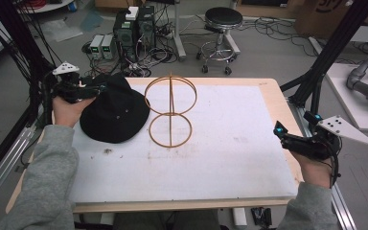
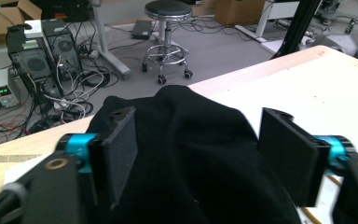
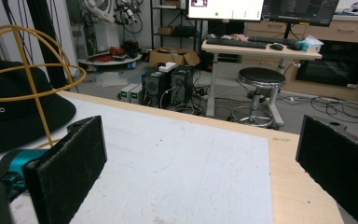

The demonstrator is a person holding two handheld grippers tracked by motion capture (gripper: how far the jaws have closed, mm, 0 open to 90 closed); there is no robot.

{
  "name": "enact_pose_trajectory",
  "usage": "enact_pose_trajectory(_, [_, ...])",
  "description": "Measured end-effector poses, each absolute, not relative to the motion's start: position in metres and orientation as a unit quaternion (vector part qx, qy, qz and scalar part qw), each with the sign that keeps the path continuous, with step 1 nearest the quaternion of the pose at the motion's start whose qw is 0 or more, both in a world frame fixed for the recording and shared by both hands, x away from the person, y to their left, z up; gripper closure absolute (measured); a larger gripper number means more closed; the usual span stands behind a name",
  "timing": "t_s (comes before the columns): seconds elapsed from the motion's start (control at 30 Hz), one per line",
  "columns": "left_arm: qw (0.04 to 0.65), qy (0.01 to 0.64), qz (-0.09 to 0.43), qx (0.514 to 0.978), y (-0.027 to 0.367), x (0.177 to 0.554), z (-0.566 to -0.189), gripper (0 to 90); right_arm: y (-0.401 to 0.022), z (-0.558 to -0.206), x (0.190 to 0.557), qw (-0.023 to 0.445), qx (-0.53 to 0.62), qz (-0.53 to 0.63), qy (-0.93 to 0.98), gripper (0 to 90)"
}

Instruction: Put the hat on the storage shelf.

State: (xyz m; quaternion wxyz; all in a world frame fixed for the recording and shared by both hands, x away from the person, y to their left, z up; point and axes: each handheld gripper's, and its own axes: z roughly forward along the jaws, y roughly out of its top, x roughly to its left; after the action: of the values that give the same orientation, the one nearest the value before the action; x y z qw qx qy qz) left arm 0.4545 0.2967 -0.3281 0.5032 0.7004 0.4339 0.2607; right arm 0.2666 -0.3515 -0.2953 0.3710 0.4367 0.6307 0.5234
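Observation:
A black brimmed hat [image 1: 112, 108] lies on the white mat [image 1: 220, 143] at the left, its crown up. Right beside it stands a gold wire stand [image 1: 170, 110] made of two rings on a centre rod. My left gripper [image 1: 92, 90] reaches over the hat's back left edge. In the left gripper view the gripper [image 2: 200, 144] is open, and the hat's crown [image 2: 191, 116] bulges between its two black pads [image 2: 121, 149]. My right gripper [image 1: 281, 133] hovers open at the table's right edge with nothing between its jaws [image 3: 196, 158]. The hat [image 3: 9, 116] and the wire stand [image 3: 28, 79] sit at the left of its view.
The wooden table [image 1: 278, 100] borders the mat. Behind it on the floor are computer towers [image 1: 134, 28], tangled cables and a black stool [image 1: 223, 21]. Black frame posts [image 1: 326, 52] rise at both sides.

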Motion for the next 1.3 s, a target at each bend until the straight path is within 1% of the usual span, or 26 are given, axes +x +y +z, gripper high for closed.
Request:
enact_pose_trajectory(0.03, [0.509, 0.432, 0.259, 0.699, 0.298, 0.456, -0.33, 31.1, -0.351, -0.296, 0.267, 0.371, 0.437, 0.523, 0.631, 1.3])
enact_pose_trajectory(0.1, [0.516, 0.427, 0.26, 0.696, 0.301, 0.459, -0.334, 39.0, -0.351, -0.296, 0.268, 0.371, 0.437, 0.521, 0.633, 1.3])
enact_pose_trajectory(0.13, [0.517, 0.426, 0.26, 0.695, 0.302, 0.461, -0.336, 39.0, -0.351, -0.297, 0.268, 0.372, 0.438, 0.519, 0.633, 1.3])
enact_pose_trajectory(0.2, [0.512, 0.423, 0.274, 0.695, 0.303, 0.462, -0.339, 43.3, -0.35, -0.298, 0.269, 0.372, 0.438, 0.517, 0.634, 1.3])
enact_pose_trajectory(0.3, [0.508, 0.422, 0.277, 0.698, 0.301, 0.465, -0.343, 48.7, -0.35, -0.301, 0.271, 0.379, 0.441, 0.512, 0.632, 1.3])
enact_pose_trajectory(0.33, [0.506, 0.422, 0.275, 0.7, 0.3, 0.467, -0.345, 54.7, -0.35, -0.302, 0.272, 0.378, 0.443, 0.512, 0.632, 1.3])
enact_pose_trajectory(0.4, [0.502, 0.422, 0.27, 0.705, 0.3, 0.469, -0.347, 61.5, -0.35, -0.303, 0.273, 0.378, 0.443, 0.509, 0.634, 1.3])
enact_pose_trajectory(0.43, [0.503, 0.419, 0.267, 0.707, 0.3, 0.469, -0.348, 61.5, -0.35, -0.303, 0.273, 0.378, 0.443, 0.509, 0.634, 1.3])
enact_pose_trajectory(0.5, [0.509, 0.415, 0.264, 0.706, 0.302, 0.47, -0.349, 73.9, -0.349, -0.304, 0.273, 0.377, 0.441, 0.507, 0.638, 1.3])
enact_pose_trajectory(0.53, [0.513, 0.411, 0.263, 0.707, 0.303, 0.47, -0.349, 84.6, -0.348, -0.304, 0.274, 0.374, 0.444, 0.506, 0.638, 1.3])
enact_pose_trajectory(0.6, [0.512, 0.406, 0.268, 0.708, 0.303, 0.47, -0.348, 85.8, -0.349, -0.305, 0.274, 0.375, 0.442, 0.506, 0.639, 1.3])
enact_pose_trajectory(0.67, [0.515, 0.402, 0.261, 0.711, 0.304, 0.47, -0.348, 87.9, -0.348, -0.306, 0.275, 0.374, 0.443, 0.504, 0.64, 1.3])
enact_pose_trajectory(0.83, [0.528, 0.396, 0.248, 0.709, 0.308, 0.468, -0.344, 88.6, -0.349, -0.307, 0.276, 0.372, 0.442, 0.503, 0.642, 1.3])
enact_pose_trajectory(0.93, [0.524, 0.385, 0.246, 0.718, 0.306, 0.463, -0.337, 88.7, -0.348, -0.307, 0.277, 0.37, 0.443, 0.504, 0.643, 1.3])
enact_pose_trajectory(1.03, [0.517, 0.365, 0.248, 0.734, 0.302, 0.459, -0.321, 88.7, -0.347, -0.307, 0.277, 0.367, 0.442, 0.506, 0.644, 1.3])
enact_pose_trajectory(1.13, [0.528, 0.35, 0.248, 0.733, 0.298, 0.454, -0.306, 88.7, -0.347, -0.308, 0.278, 0.367, 0.438, 0.506, 0.646, 1.3])
enact_pose_trajectory(1.2, [0.519, 0.339, 0.248, 0.744, 0.295, 0.45, -0.295, 88.7, -0.345, -0.307, 0.279, 0.367, 0.441, 0.501, 0.648, 1.3])
enact_pose_trajectory(1.3, [0.527, 0.333, 0.242, 0.743, 0.294, 0.446, -0.284, 88.7, -0.342, -0.306, 0.279, 0.365, 0.434, 0.502, 0.653, 1.3])
